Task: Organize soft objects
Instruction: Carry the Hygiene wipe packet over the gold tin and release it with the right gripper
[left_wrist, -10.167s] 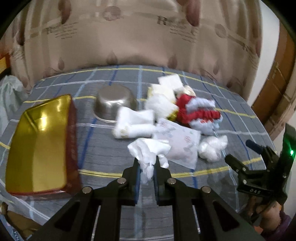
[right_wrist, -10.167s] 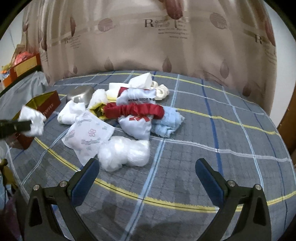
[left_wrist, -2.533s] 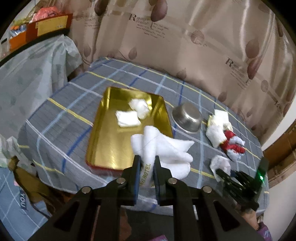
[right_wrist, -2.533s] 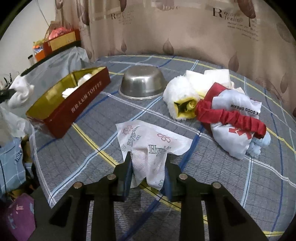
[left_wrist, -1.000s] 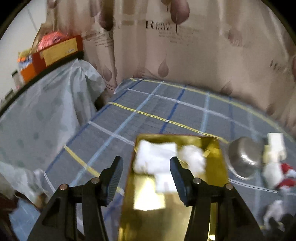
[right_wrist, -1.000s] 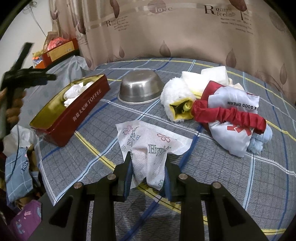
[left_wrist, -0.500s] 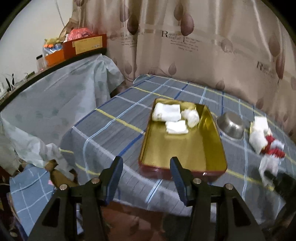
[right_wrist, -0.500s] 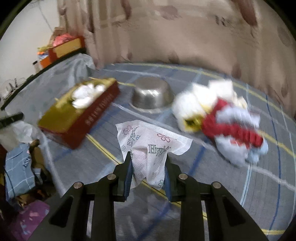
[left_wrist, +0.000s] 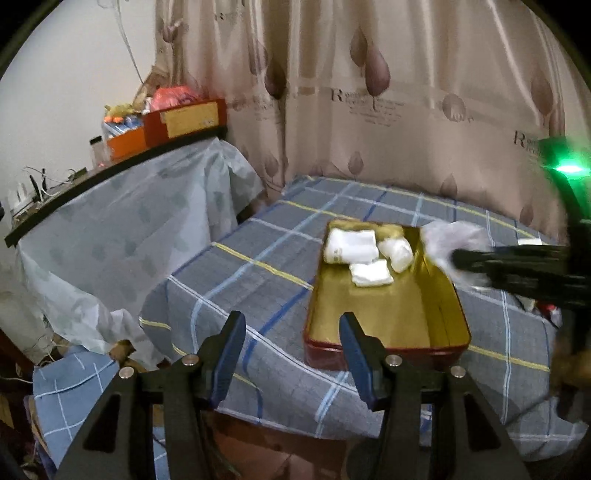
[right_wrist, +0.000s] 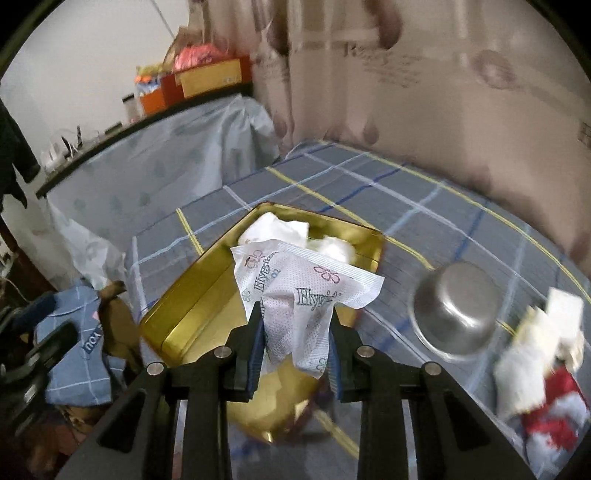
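A gold tin tray with red outer walls sits on the checked blue cloth. Three white folded cloths lie at its far end. My left gripper is open and empty, held back from the tray's near end. My right gripper is shut on a white printed tissue pack and holds it above the tray. In the left wrist view the right gripper comes in from the right with the pack over the tray's right rim.
An upturned steel bowl stands right of the tray. A heap of white and red soft items lies further right. A draped side table with boxes is at left. Blue checked fabric lies on the floor.
My right gripper has swung left with the tissue pack, from the table's middle to above the tray. My left gripper has drawn back a little from the tray and stays open.
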